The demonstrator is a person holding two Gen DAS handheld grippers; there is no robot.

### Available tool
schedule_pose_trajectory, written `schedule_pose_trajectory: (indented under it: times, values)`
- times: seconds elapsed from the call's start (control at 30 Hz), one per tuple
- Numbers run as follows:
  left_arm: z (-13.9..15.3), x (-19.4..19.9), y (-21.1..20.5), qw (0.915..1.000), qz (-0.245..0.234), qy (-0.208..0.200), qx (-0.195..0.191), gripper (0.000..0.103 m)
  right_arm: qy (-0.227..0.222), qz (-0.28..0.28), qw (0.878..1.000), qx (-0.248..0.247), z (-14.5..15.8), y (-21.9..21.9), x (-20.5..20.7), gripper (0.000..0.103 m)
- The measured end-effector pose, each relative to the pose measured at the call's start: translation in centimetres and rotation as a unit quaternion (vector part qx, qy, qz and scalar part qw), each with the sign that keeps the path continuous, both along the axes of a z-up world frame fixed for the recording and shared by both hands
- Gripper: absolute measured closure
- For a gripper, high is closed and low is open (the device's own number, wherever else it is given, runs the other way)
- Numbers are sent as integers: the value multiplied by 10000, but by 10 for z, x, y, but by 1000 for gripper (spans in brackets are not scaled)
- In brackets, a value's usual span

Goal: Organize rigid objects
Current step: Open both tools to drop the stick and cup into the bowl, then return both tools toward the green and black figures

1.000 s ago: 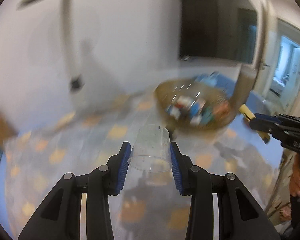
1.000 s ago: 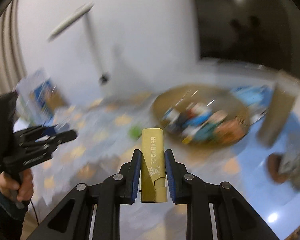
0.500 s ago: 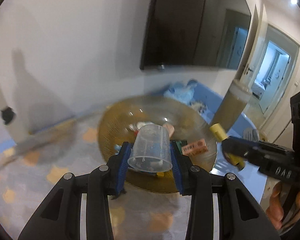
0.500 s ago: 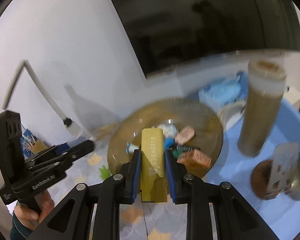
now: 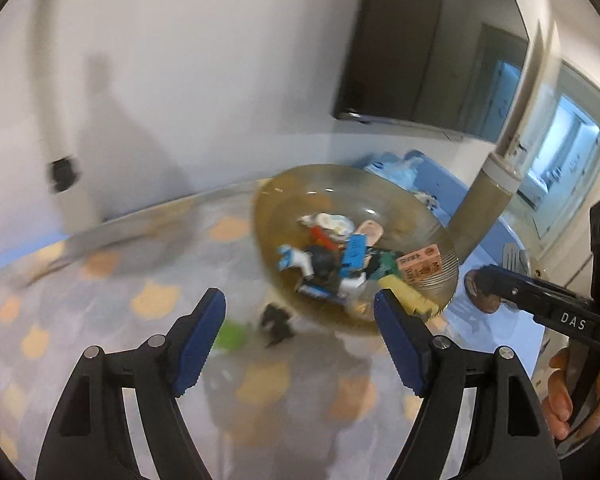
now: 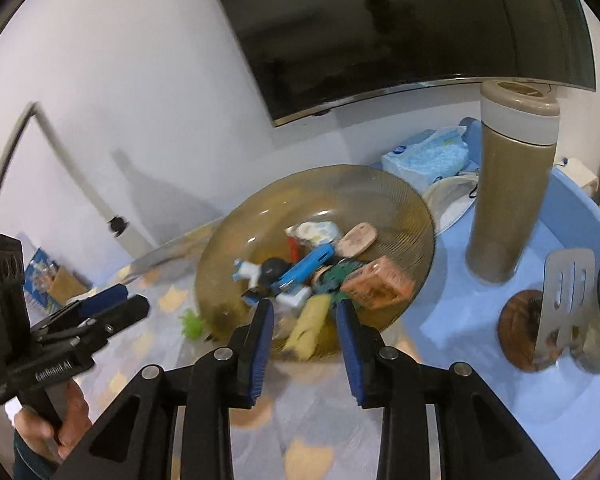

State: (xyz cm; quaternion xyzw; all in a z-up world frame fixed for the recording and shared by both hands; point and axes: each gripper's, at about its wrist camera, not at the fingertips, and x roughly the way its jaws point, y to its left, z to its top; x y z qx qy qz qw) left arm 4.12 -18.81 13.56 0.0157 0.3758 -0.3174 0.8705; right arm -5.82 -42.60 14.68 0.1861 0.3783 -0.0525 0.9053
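Observation:
An amber glass bowl (image 5: 276, 204) (image 6: 384, 188) holds several small items, among them a blue one and an orange box (image 6: 376, 286). My left gripper (image 5: 300, 320) hangs just before the bowl's near left rim. Its jaws are opening wide and nothing is between them. The clear cup is blurred; I cannot place it. My right gripper (image 6: 304, 332) is at the bowl's near rim, jaws opening. The yellow bar (image 6: 310, 324) lies tilted in the bowl between the fingertips, and the pads stand off it. Each view shows the other gripper (image 5: 500, 284) (image 6: 112, 304) at its edge.
A tall tan flask (image 6: 508, 192) stands right of the bowl on a blue tray (image 6: 452, 320), with a metal spatula (image 6: 564, 292) and a brown round coaster (image 6: 516, 328). A tissue pack (image 6: 424, 156) lies behind. Small green (image 5: 230, 334) and black (image 5: 276, 322) pieces lie on the patterned cloth.
Both grippers' jaws have opened. The clear cup has left the left gripper, and the yellow bar has dropped from the right gripper into the bowl. The left gripper has shifted left.

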Motion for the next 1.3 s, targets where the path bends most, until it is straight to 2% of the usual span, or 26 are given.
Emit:
schedule_pose_trajectory:
  times: [0.07,0.2,0.23,0.27,0.33,0.43,0.6,0.77,0.9,0.97,1.1,1.3]
  values:
    - [9,-11,22,9999,157,-59,-11,28,-32,86,9999,94,5,11,-8,51]
    - [31,-41,64,9983,418,-396,-10,27,-313,400,9987,-27,24,51,-26,50]
    - [35,-48,74,9978,485,-459,-24,24,-355,471,9982,-51,27,60,-30,49]
    - [37,-56,86,9971,559,-507,-72,22,-392,549,9977,-57,28,68,-33,43]
    - [34,-67,102,9962,674,-532,-137,16,-420,773,9961,-37,24,92,-39,42]
    - [15,-81,121,9953,844,-459,-103,16,-278,1032,9943,-24,7,118,-40,42]
    - [-46,-85,137,9924,1213,-74,193,16,-79,1345,9905,-293,-39,157,-38,42]
    - [-98,-76,145,9860,1562,137,558,16,301,1355,9896,-386,-84,167,-25,42]
    - [-116,-75,149,9825,1729,152,675,16,507,1245,9897,-493,-105,164,-19,42]
    - [-122,-72,149,9806,1781,330,754,17,667,1164,9900,-444,-117,161,-17,42]
    - [-120,-76,149,9798,1838,168,770,16,689,1072,9907,-481,-119,157,-14,42]
    - [-121,-81,134,9785,1699,-22,1166,16,728,1090,9887,-730,-120,164,-13,42]
